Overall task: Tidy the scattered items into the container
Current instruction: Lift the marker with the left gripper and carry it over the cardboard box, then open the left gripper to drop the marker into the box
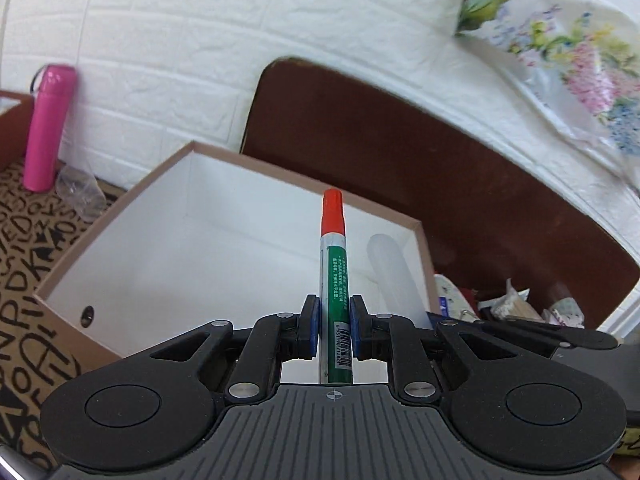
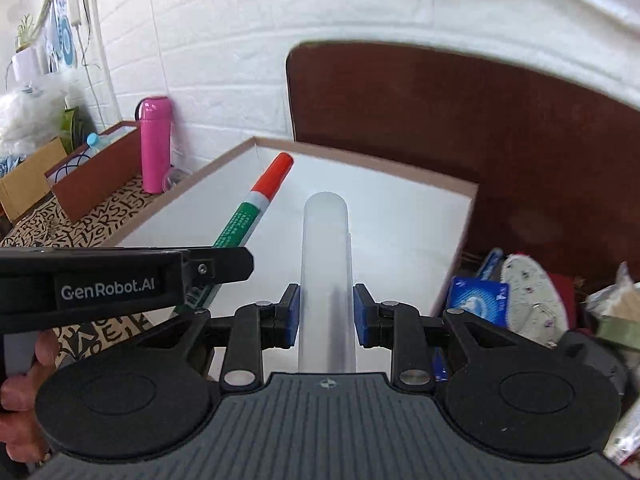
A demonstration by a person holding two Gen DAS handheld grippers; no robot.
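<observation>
My left gripper (image 1: 335, 322) is shut on a green marker with an orange-red cap (image 1: 335, 276), held over the open white-lined box (image 1: 120, 264). My right gripper (image 2: 326, 312) is shut on a frosted translucent tube (image 2: 326, 248), also held over the box (image 2: 400, 216). The marker (image 2: 256, 208) and the left gripper's body (image 2: 104, 284) show at the left of the right wrist view. The tube (image 1: 390, 268) shows at the right of the left wrist view.
A pink bottle (image 1: 48, 128) and a clear plastic cup (image 1: 80, 194) stand by the white brick wall on a letter-patterned cloth (image 1: 24, 280). A brown chair back (image 2: 480, 128) rises behind the box. Cluttered packets (image 2: 520, 296) lie to its right.
</observation>
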